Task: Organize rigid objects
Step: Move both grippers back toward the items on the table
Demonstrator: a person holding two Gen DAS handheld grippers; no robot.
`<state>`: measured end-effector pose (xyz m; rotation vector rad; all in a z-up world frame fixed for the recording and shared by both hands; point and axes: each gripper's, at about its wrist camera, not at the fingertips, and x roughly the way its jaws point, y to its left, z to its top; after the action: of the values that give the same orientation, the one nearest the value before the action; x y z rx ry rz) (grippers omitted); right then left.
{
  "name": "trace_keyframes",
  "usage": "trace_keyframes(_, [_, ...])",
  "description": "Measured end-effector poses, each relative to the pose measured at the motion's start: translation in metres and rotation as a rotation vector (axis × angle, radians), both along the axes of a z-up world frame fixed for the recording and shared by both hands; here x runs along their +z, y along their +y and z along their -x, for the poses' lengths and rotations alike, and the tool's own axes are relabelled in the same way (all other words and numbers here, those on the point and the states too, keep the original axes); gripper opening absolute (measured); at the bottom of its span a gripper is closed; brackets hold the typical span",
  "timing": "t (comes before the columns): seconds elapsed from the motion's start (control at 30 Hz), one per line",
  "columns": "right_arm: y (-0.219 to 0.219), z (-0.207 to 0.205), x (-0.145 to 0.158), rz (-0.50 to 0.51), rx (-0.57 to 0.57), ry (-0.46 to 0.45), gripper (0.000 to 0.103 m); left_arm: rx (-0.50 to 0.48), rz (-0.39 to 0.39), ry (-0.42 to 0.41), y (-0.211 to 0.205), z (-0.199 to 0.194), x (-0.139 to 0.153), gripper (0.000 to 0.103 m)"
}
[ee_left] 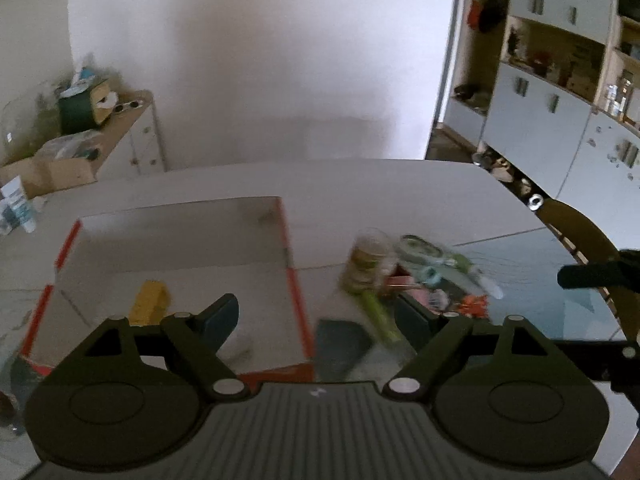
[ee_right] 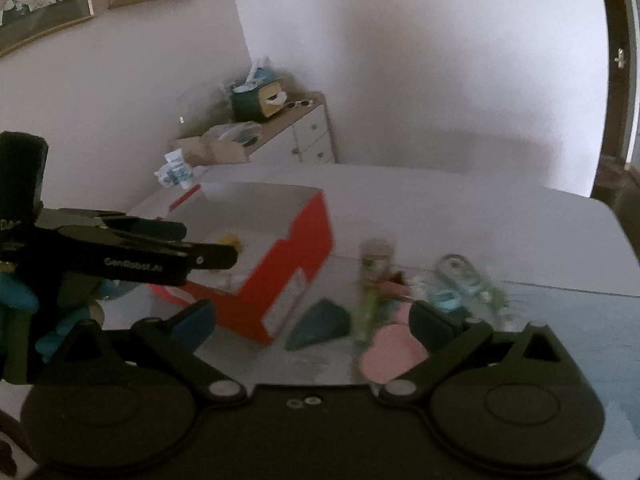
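A white box with red edges (ee_left: 296, 292) stands on the table, and a yellow block (ee_left: 150, 300) lies inside it. My left gripper (ee_left: 316, 320) hangs open over the box's right front corner with nothing between its jaws. Right of the box lies a blurred pile: a small jar (ee_left: 368, 260), a green stick (ee_left: 376, 312) and a dark teal piece (ee_left: 340, 344). In the right wrist view my right gripper (ee_right: 314, 324) is open and empty above the teal piece (ee_right: 320, 326) and a pink flat piece (ee_right: 392, 348). The box (ee_right: 312, 240) stands to its left, with the left gripper (ee_right: 210, 245) over it.
A wooden sideboard (ee_left: 132, 120) with a green box and clutter stands against the far wall at the left. White cupboards and open shelves (ee_left: 560, 100) fill the right. A white tube (ee_left: 18, 208) stands on the table's left edge. A blue-green mat (ee_left: 532, 280) lies beneath the pile.
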<state>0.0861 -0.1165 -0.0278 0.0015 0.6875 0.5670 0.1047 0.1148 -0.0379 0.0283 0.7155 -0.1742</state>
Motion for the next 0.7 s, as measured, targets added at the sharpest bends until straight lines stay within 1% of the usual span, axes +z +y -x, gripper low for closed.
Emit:
trace_keyframes(0.17, [-0.034,-0.006,-0.010,0.025,-0.065,-0.015,0.103,-0.046,-0.007,-0.008,-0.040,0.005,-0.014,0.085])
trace_keyframes(0.33, [-0.065,-0.022,-0.030,0.041,-0.125,0.017,0.103,-0.096,-0.007,0.023,-0.077,0.005,-0.035,0.085])
trace_keyframes(0.53, [-0.090,-0.043,-0.056,0.082,-0.154,0.055,0.103,-0.108,-0.022,0.078,-0.109,-0.004,-0.064,0.085])
trace_keyframes(0.7, [-0.098,-0.059,-0.073,0.122,-0.151,0.070,0.101,-0.105,-0.041,0.088,-0.127,-0.014,-0.085,0.085])
